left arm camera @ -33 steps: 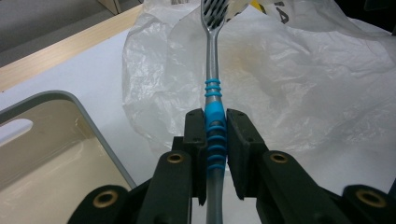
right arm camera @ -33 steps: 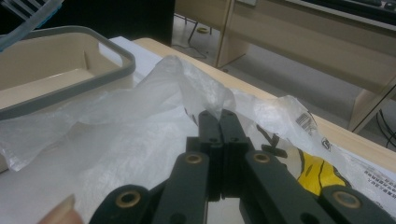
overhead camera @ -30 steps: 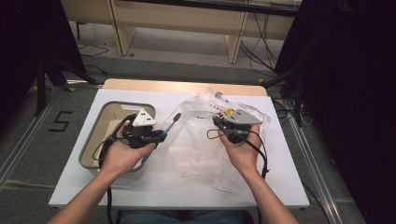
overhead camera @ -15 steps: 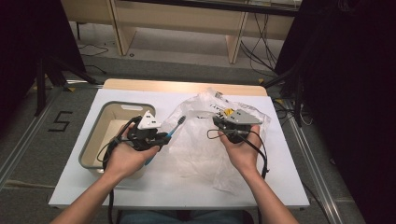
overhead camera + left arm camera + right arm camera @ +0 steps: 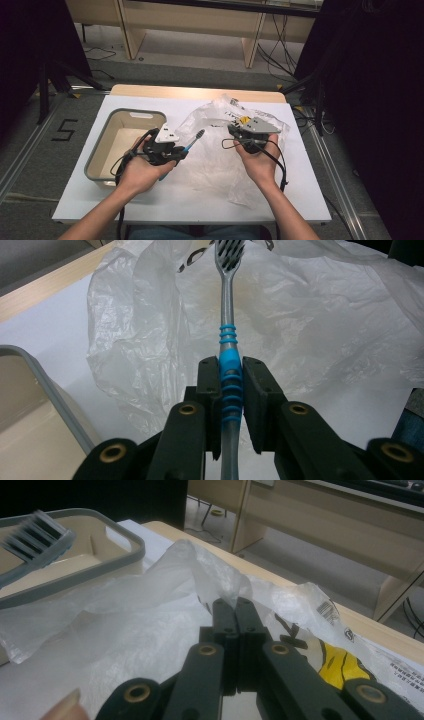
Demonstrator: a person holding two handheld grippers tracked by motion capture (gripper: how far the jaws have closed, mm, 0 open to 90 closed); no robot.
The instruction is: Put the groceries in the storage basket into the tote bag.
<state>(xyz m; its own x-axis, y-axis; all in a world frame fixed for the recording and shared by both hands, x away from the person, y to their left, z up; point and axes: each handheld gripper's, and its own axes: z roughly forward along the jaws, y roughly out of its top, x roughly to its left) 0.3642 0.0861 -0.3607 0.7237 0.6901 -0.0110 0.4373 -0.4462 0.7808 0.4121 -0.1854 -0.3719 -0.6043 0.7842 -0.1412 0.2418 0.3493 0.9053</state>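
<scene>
I have the toothbrush (image 5: 229, 371) clamped by its blue ribbed grip in my left gripper (image 5: 178, 152), bristle head aimed forward at the clear plastic bag (image 5: 220, 160) that lies crumpled on the white table (image 5: 310, 200). My right gripper (image 5: 233, 607) is squeezed tight on a pinch of the bag's film, lifting a peak of it near the printed end (the yellow mark sits just beside those jaws). The grey-rimmed bin (image 5: 96, 162) sits to the left, near the left hand.

I judge the step to be feeding the brush into the bag. To do it well I want the right gripper to hold one layer only, so a mouth gapes; from here I cannot tell whether one or both layers are pinched. I keep the brush low and level, head first, sliding along the table under the raised film. I hold the grip firm until the head is well inside, since thin film snags on bristles.
</scene>
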